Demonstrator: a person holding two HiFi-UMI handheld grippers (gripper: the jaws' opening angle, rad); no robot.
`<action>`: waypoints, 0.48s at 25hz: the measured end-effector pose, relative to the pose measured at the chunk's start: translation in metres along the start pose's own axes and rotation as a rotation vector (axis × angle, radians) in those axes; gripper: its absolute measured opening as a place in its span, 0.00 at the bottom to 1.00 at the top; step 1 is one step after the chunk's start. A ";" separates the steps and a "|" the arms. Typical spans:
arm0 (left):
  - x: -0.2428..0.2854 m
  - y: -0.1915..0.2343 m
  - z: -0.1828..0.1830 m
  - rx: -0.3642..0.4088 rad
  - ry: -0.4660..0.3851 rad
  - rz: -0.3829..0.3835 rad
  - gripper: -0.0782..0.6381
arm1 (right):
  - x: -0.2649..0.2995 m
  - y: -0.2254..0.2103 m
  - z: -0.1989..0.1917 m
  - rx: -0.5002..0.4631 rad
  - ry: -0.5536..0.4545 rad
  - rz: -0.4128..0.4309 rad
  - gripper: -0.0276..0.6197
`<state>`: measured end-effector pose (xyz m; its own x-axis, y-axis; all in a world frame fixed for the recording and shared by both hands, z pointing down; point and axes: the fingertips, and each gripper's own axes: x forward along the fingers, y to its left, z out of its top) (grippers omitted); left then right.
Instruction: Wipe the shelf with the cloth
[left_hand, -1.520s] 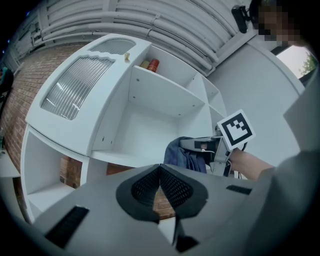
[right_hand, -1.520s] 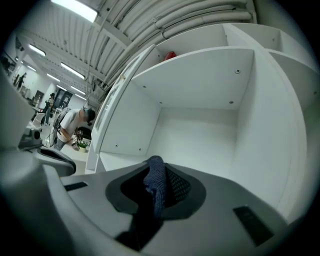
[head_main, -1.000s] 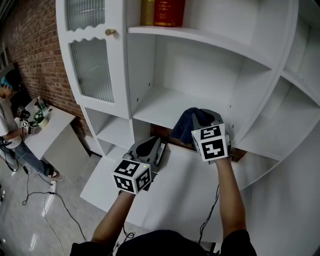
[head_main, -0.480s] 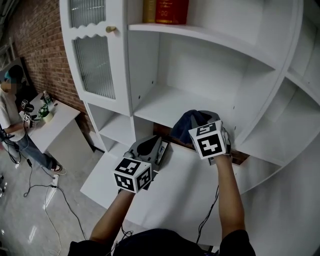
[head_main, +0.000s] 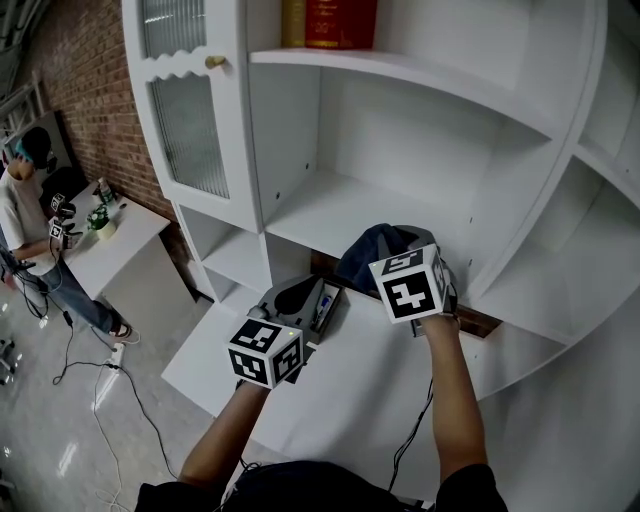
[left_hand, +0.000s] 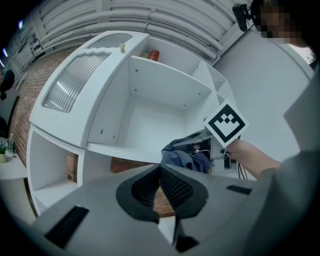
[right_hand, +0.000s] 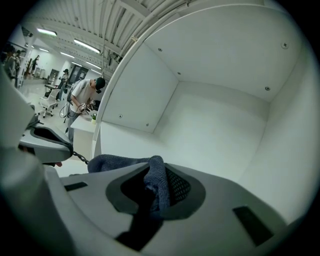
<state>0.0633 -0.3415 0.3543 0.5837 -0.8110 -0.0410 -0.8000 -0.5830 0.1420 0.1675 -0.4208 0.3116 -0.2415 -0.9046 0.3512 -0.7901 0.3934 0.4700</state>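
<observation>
Nearest the camera, the left tongs (head_main: 303, 297) hover over the white lower ledge (head_main: 350, 385) of the shelf unit. In the left gripper view their two dark ribbed pads are pressed together with nothing between them (left_hand: 160, 175).

Just beyond and to the right, the right tongs (head_main: 392, 250) are clamped on the cloth (head_main: 372, 250). In the right gripper view a fold of it runs down between the pads, and the rest trails off to the left (right_hand: 125, 161).

The cloth is dark blue, with a rough, looped weave like a towel. It is bunched into soft folds rather than spread flat. From the head view it sits at the front edge of the open middle shelf (head_main: 330, 212), toward that shelf's right side. No view settles whether it touches the board or hangs just above it.

The shelf itself is white and bare, with small peg holes in its side walls.

Higher up, a red book (head_main: 340, 20) stands on the next shelf. A ribbed glass door (head_main: 188, 135) with a brass knob (head_main: 213, 62) closes the compartment to the left.

Far off to the left, by the brick wall (head_main: 85, 90), a person (head_main: 28, 225) stands at a small white desk (head_main: 125, 235).
</observation>
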 end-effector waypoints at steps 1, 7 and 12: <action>0.000 0.000 0.000 0.002 0.001 0.003 0.13 | 0.000 0.000 0.000 -0.002 -0.002 -0.001 0.15; -0.008 0.005 0.001 0.003 -0.005 0.029 0.13 | 0.001 0.000 0.000 -0.006 -0.003 -0.001 0.15; -0.018 0.009 0.002 -0.003 -0.009 0.044 0.13 | 0.002 0.000 0.000 -0.009 0.009 -0.007 0.15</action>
<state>0.0453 -0.3328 0.3542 0.5465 -0.8363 -0.0438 -0.8245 -0.5465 0.1470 0.1670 -0.4225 0.3125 -0.2315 -0.9057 0.3551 -0.7863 0.3891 0.4799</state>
